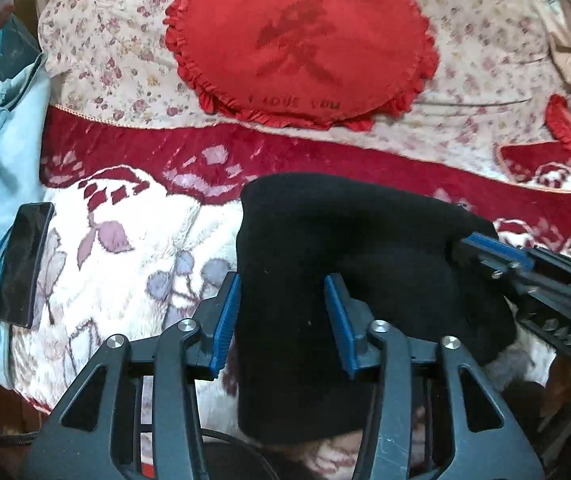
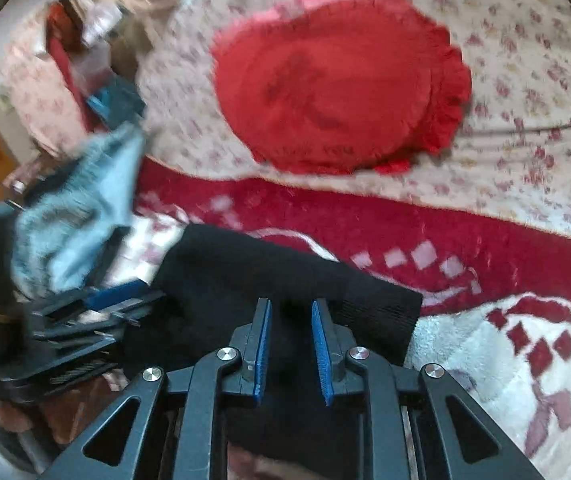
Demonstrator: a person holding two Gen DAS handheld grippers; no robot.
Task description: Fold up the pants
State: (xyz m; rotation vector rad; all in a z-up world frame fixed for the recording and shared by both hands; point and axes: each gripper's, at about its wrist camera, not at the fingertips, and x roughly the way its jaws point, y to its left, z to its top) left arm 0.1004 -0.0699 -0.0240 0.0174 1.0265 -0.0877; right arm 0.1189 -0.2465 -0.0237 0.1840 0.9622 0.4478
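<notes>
A bed with a red-and-white blanket (image 1: 133, 216) carries the black pants (image 1: 325, 248), folded into a compact stack at its near edge. The left gripper (image 1: 283, 320) stands half open over the stack, gripping nothing; the right gripper (image 2: 291, 344) is narrower, also empty. The cloth looks soft and limp (best taken at an edge). Only the left view shows the phone (image 1: 25, 264).

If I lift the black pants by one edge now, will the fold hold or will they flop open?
Probably flop: the black pants lie as soft, rounded knit folds with no crisp crease. They look thick, so the bundle may sag under its own weight. The plush blanket beneath could drag on the fabric, so sliding may undo layers. Lifting with both grippers looks safer.
</notes>
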